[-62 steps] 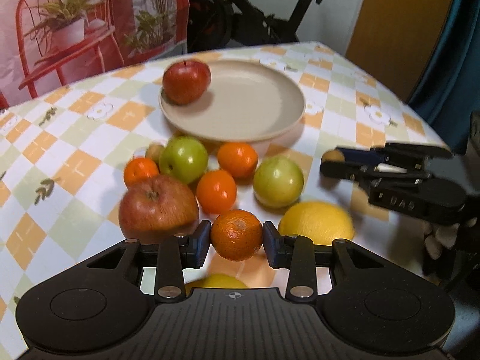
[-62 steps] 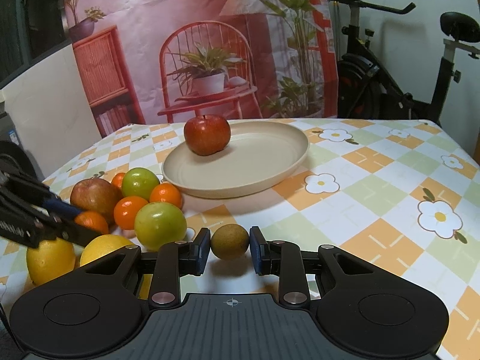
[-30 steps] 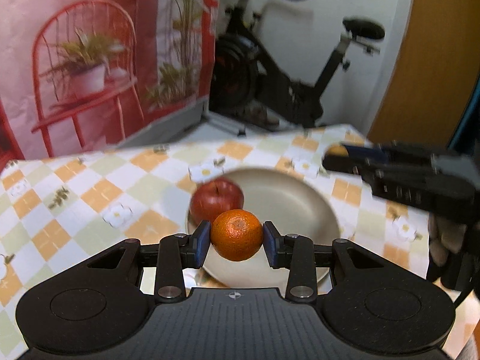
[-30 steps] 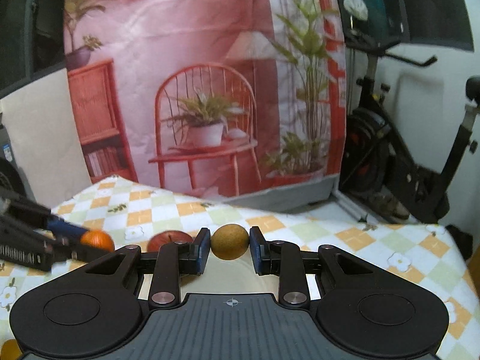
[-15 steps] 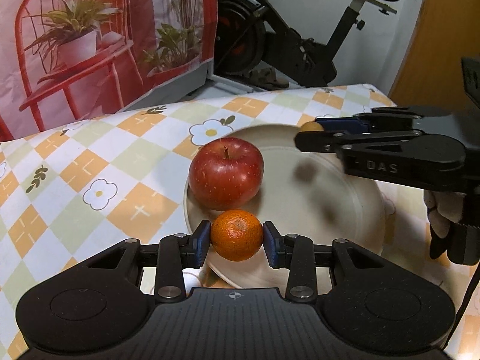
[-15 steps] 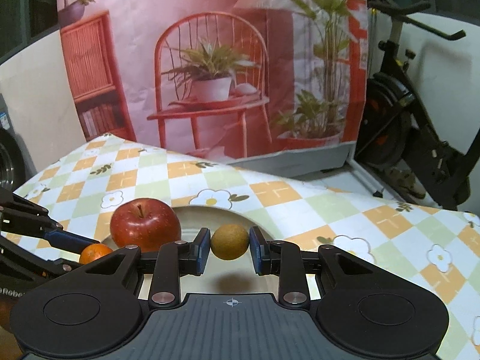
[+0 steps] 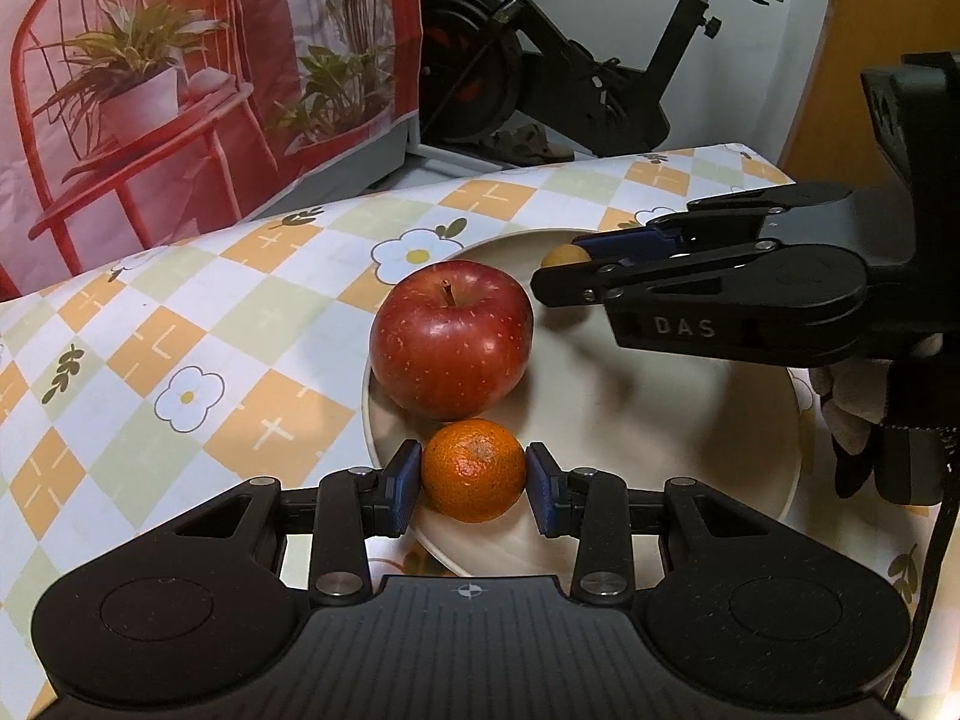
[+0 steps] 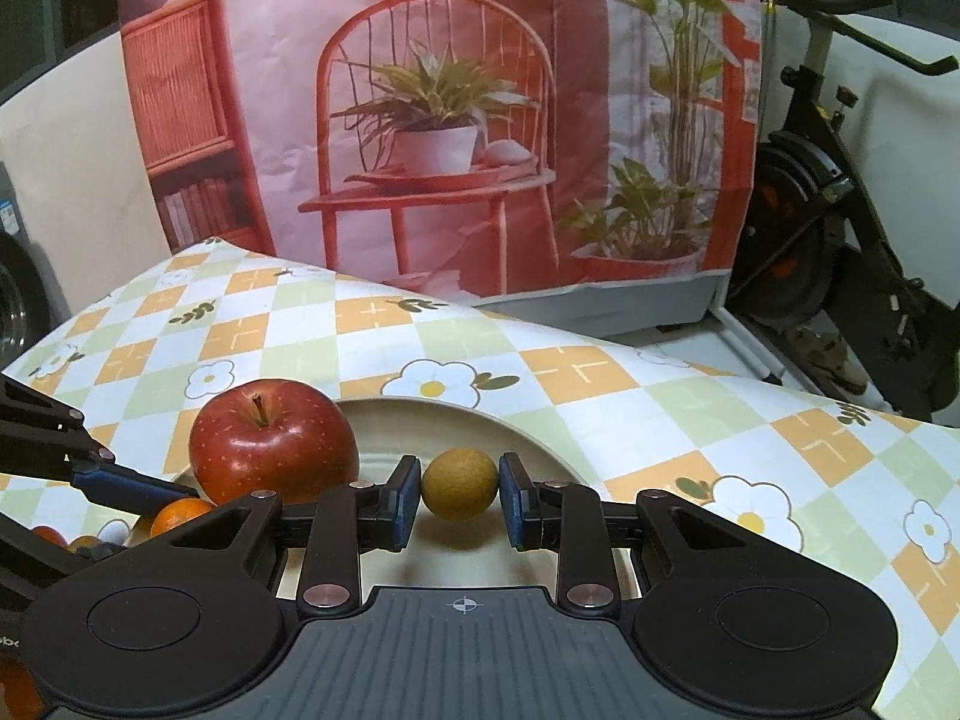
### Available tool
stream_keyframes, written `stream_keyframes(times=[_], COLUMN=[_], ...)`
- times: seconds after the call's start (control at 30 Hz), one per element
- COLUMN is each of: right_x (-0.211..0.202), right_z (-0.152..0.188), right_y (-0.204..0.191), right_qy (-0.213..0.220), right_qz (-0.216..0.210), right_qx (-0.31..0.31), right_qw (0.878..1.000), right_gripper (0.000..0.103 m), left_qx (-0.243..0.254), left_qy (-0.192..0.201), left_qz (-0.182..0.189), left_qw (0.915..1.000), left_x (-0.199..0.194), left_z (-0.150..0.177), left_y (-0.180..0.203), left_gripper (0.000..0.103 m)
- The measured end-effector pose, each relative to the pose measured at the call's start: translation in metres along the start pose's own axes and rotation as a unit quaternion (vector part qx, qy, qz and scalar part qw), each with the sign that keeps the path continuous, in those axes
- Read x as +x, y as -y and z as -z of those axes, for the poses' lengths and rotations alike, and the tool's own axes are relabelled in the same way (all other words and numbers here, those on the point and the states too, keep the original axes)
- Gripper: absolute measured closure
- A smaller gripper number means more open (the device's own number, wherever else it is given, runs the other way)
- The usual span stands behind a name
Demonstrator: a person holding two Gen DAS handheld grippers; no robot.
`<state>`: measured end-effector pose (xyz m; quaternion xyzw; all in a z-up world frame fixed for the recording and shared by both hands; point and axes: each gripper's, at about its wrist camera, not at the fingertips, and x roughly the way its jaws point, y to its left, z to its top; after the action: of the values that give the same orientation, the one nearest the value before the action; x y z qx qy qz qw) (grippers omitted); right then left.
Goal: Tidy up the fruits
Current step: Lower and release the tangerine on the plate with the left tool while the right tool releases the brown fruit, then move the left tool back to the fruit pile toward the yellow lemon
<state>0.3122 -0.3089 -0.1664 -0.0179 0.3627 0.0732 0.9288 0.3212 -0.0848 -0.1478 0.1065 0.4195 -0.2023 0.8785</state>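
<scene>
While the left wrist view looks down its own fingers, the left gripper [image 7: 474,480] has its blue pads clamped on a mandarin orange [image 7: 473,470], which sits low over the near-left rim of the beige plate [image 7: 690,420]; whether the fruit touches the plate cannot be told. Just behind it, a red apple [image 7: 451,339] rests on the plate's left side, near the rim. From the right edge, the right gripper [image 7: 549,276] reaches over the plate's far part, closed on a small brown fruit [image 7: 561,255], with a gloved hand [image 7: 852,414] showing below its body. The plate stands on a checkered, flower-printed tablecloth [image 7: 180,360], an exercise bike [image 7: 570,78] beyond it. Through the right wrist view, the right gripper [image 8: 459,493] pinches the small brown fruit [image 8: 459,491] above the plate [image 8: 540,450], casting a shadow on it. The red apple [image 8: 273,441] sits to its left, and the left gripper's fingers [image 8: 120,483] hold the mandarin orange [image 8: 180,513] at the plate's left rim.
</scene>
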Motion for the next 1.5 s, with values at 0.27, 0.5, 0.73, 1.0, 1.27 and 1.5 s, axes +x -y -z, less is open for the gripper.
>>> stream_keyframes(times=[0.27, 0.5, 0.73, 1.0, 1.27, 1.5], right_x=[0.009, 0.013, 0.002, -0.036, -0.086, -0.118], right_z=[0.001, -0.001, -0.002, 0.007, 0.03, 0.054], right_y=[0.0, -0.002, -0.002, 0.006, 0.012, -0.008], right_qy=[-0.005, -0.007, 0.002, 0.024, 0.067, 0.085], right_qz=[0.007, 0.005, 0.011, 0.023, 0.044, 0.044], right_qx=[0.0, -0.003, -0.001, 0.035, 0.131, 0.156], right_qw=[1.0, 1.0, 1.0, 0.999, 0.988, 0.983], right_gripper=[0.077, 0.076, 0.071, 0.069, 0.067, 0.066], left_qx=[0.005, 0.002, -0.009, -0.029, -0.049, -0.063], left_qy=[-0.004, -0.004, -0.006, 0.005, 0.038, 0.059], left_qz=[-0.001, 0.002, 0.012, 0.021, 0.022, 0.007], left_qw=[1.0, 1.0, 0.9999, 0.9993, 0.9979, 0.9962], left_x=[0.003, 0.005, 0.004, -0.011, -0.045, -0.078], left_z=[-0.003, -0.004, -0.004, -0.002, 0.004, 0.022], left_y=[0.0, -0.001, -0.002, -0.005, -0.007, -0.013], left_gripper=[0.063, 0.063, 0.056, 0.05, 0.049, 0.049])
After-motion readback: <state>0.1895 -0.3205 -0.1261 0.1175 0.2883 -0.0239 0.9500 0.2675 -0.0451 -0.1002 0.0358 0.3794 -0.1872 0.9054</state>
